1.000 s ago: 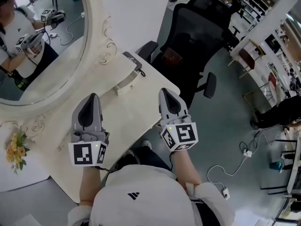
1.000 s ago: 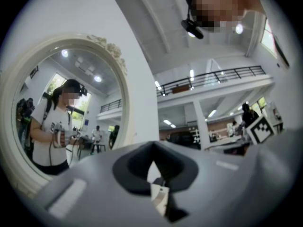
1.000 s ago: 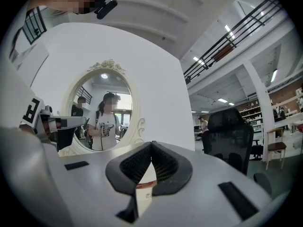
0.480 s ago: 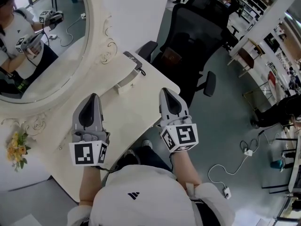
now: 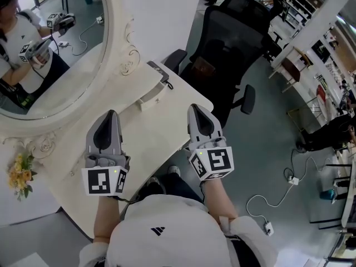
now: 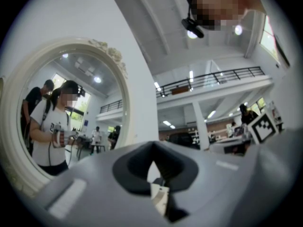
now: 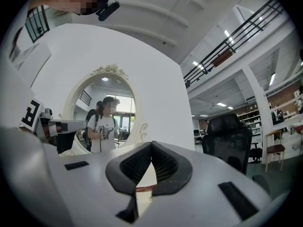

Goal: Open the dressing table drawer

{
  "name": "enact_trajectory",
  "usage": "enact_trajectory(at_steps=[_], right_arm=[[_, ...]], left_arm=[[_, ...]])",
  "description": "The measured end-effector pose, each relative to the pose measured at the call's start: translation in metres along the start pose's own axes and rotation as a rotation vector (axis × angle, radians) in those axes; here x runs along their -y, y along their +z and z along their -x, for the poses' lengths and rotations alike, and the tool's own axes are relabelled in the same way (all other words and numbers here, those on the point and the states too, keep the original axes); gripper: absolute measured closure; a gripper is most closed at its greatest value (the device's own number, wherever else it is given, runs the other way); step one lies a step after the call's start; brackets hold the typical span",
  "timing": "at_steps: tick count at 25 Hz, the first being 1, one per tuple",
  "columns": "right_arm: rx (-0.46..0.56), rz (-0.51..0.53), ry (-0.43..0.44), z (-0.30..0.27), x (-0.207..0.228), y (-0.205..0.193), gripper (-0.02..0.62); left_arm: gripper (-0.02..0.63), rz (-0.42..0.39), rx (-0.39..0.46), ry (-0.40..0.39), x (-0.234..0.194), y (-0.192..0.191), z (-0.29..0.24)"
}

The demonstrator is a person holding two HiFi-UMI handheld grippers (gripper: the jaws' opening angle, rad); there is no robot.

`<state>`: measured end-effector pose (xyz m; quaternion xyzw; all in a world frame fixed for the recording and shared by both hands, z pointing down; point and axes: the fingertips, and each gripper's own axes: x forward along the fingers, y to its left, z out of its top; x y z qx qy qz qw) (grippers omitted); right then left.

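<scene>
The left gripper [image 5: 110,114] and the right gripper [image 5: 196,108], both with jaws closed on nothing, hover side by side over the near part of the cream dressing table [image 5: 153,128], its drawer hidden beneath the top.

The cream dressing table [image 5: 156,121] shows only its top in the head view. Its front face is hidden beneath that top and behind the person's white-shirted torso [image 5: 161,232]. The oval white-framed mirror [image 5: 125,49] runs off the upper and left edges. A small dark object [image 5: 159,73] at the table's far corner is too small to identify.
</scene>
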<state>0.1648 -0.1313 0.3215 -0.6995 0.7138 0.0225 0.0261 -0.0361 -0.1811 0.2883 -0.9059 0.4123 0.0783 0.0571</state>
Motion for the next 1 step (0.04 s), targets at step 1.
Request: enact_trajectory(at_steps=[1], right_arm=[[0.002,0.000,-0.001,0.0006,-0.0004,0.0004,0.597]], left_arm=[[0.600,0.001,0.001,0.000,-0.0002,0.0002,0.0008]])
